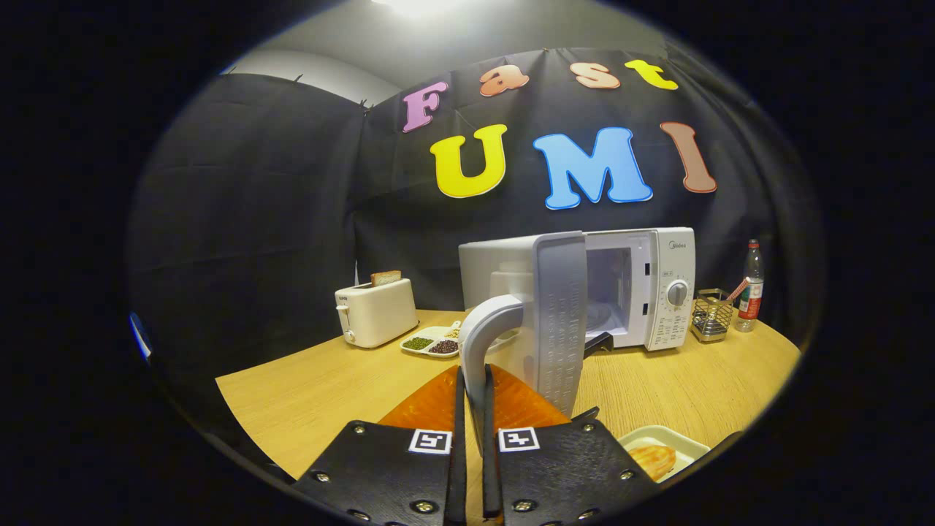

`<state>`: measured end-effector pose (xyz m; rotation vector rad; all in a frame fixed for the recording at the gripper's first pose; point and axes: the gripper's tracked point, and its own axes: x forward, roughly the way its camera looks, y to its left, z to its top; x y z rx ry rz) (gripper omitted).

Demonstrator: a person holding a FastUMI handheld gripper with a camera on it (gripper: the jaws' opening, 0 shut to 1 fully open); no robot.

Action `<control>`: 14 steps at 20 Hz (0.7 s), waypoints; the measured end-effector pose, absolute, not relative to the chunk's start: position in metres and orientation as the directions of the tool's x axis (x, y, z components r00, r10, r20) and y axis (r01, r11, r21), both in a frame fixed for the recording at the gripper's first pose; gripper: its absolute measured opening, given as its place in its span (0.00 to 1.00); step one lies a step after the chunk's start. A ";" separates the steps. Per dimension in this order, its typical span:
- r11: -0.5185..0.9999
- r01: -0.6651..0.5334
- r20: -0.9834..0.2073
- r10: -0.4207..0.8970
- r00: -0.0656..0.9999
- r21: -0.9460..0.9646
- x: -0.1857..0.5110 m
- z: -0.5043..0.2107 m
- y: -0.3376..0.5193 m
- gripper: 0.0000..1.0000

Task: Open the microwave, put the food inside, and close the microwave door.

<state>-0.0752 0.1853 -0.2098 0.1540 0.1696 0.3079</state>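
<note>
**Microwave door swung out, my fingers pinched on the handle**

So here's where I'm at. My gripper (473, 409) is closed down on the curved handle (482, 329) of the microwave door (561, 314), with both fingers pressed against it and just a thin sliver of the handle showing between them. The door itself stands wide open, swung out toward me so I'm looking at it nearly edge-on, with its inner face and all the little perforations turned to the right.

Behind the door sits the microwave (643, 285) on the wooden table (307, 394), cavity open and lit enough that I can see a bare interior wall. Its control panel with the round dial (677, 293) faces me (can't read anything on it, too small).

The food (652, 460) is down by my right finger, a golden-brown piece of something bready lying in a shallow pale tray (683, 440) on the table, well short of the microwave.

Other stuff on the table: a cream toaster (376, 313) off to the left with a slice of bread (385, 277) poking out the top, a divided dish of beans (432, 341) between the toaster and the door, a wire basket (711, 315) just right of the microwave, and a bottle (751, 286) beside that.
</note>
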 end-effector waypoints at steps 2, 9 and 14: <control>0.960 -0.234 -0.128 0.254 0.959 0.157 -0.081 -0.207 0.202 0.09; 0.993 -0.046 -0.110 0.057 0.992 0.105 -0.091 -0.202 0.277 0.09; 0.995 0.050 -0.134 -0.039 0.990 0.083 -0.087 -0.201 0.310 0.09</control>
